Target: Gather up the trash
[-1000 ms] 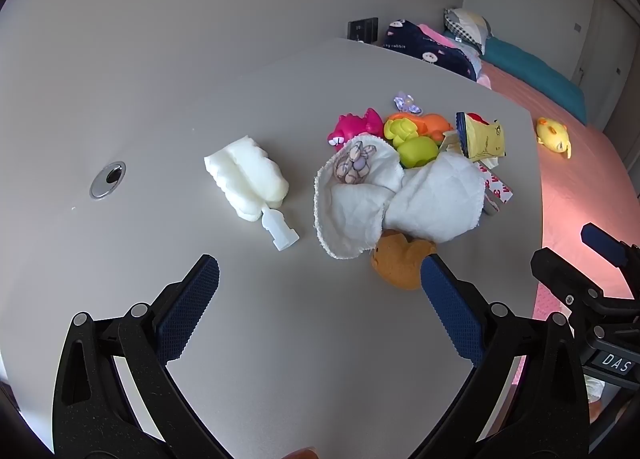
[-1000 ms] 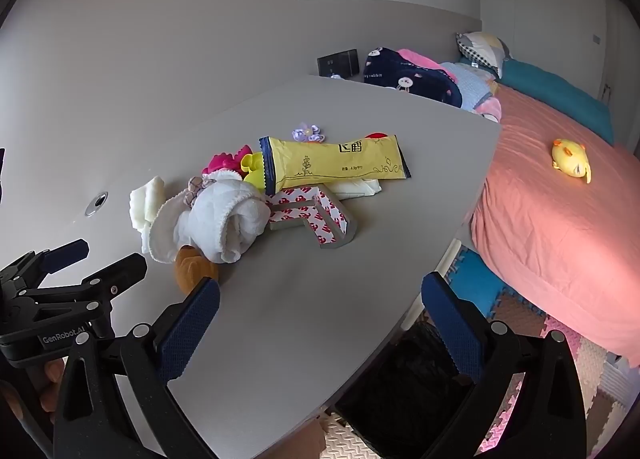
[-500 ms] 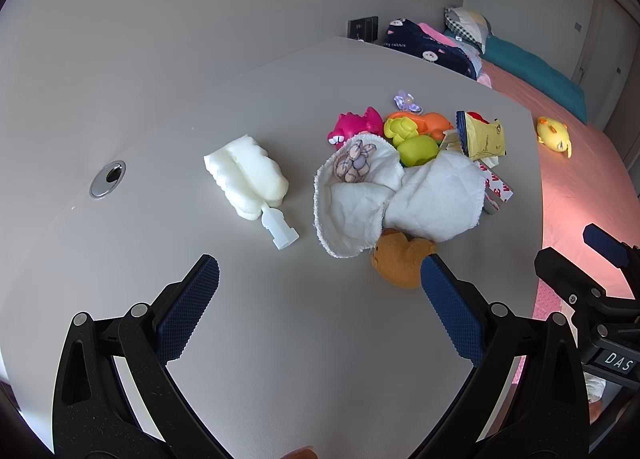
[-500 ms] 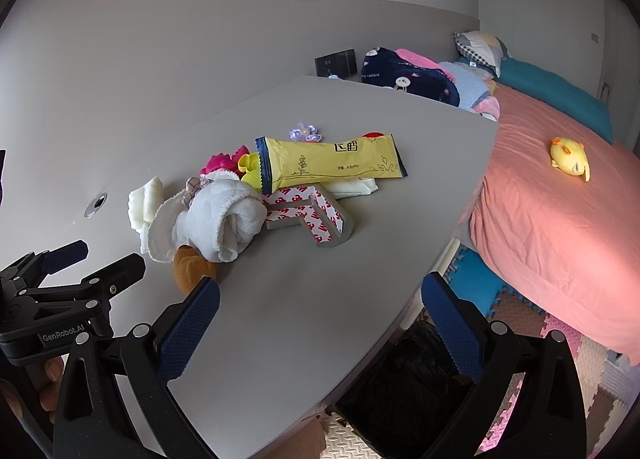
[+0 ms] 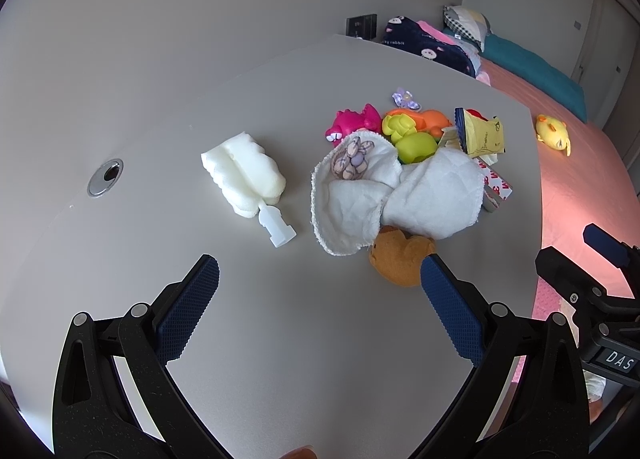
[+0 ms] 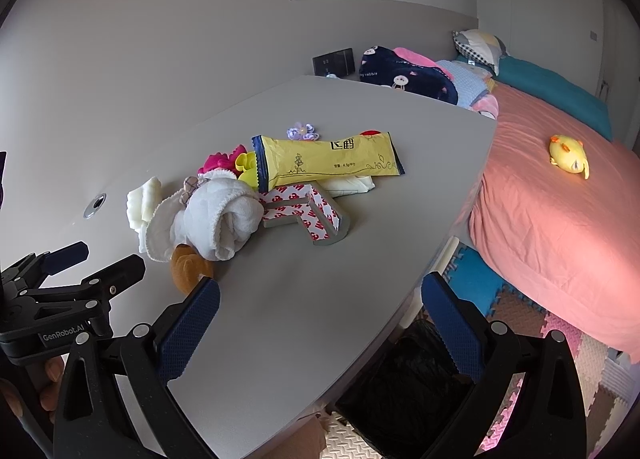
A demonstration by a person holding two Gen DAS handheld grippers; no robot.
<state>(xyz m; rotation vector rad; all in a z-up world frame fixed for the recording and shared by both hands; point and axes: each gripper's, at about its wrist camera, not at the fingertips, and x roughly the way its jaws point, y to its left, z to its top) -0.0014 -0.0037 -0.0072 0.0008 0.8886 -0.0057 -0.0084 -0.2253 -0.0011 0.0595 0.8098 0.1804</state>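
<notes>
A heap lies on the grey table (image 6: pixel 320 299): a yellow wrapper (image 6: pixel 326 163), a red-and-white tape backing strip (image 6: pixel 304 211), a white cloth (image 5: pixel 384 195), a brown plush toy (image 5: pixel 402 255) and colourful plastic toys (image 5: pixel 412 131). A white sponge brush (image 5: pixel 244 175) lies left of the heap. My left gripper (image 5: pixel 318 299) is open and empty above the table in front of the heap. My right gripper (image 6: pixel 320 311) is open and empty over the table's near edge. A bin with a black bag (image 6: pixel 404 395) stands below that edge.
A metal cable grommet (image 5: pixel 105 177) sits in the table at the left. A bed with a pink cover (image 6: pixel 560 199) and a yellow plush (image 6: pixel 568 155) lies to the right. Foam floor mats (image 6: pixel 560 359) show beside the bin.
Both grippers have shifted only slightly; the heap sits a touch lower in the views. Nothing was taken hold of or let go.
</notes>
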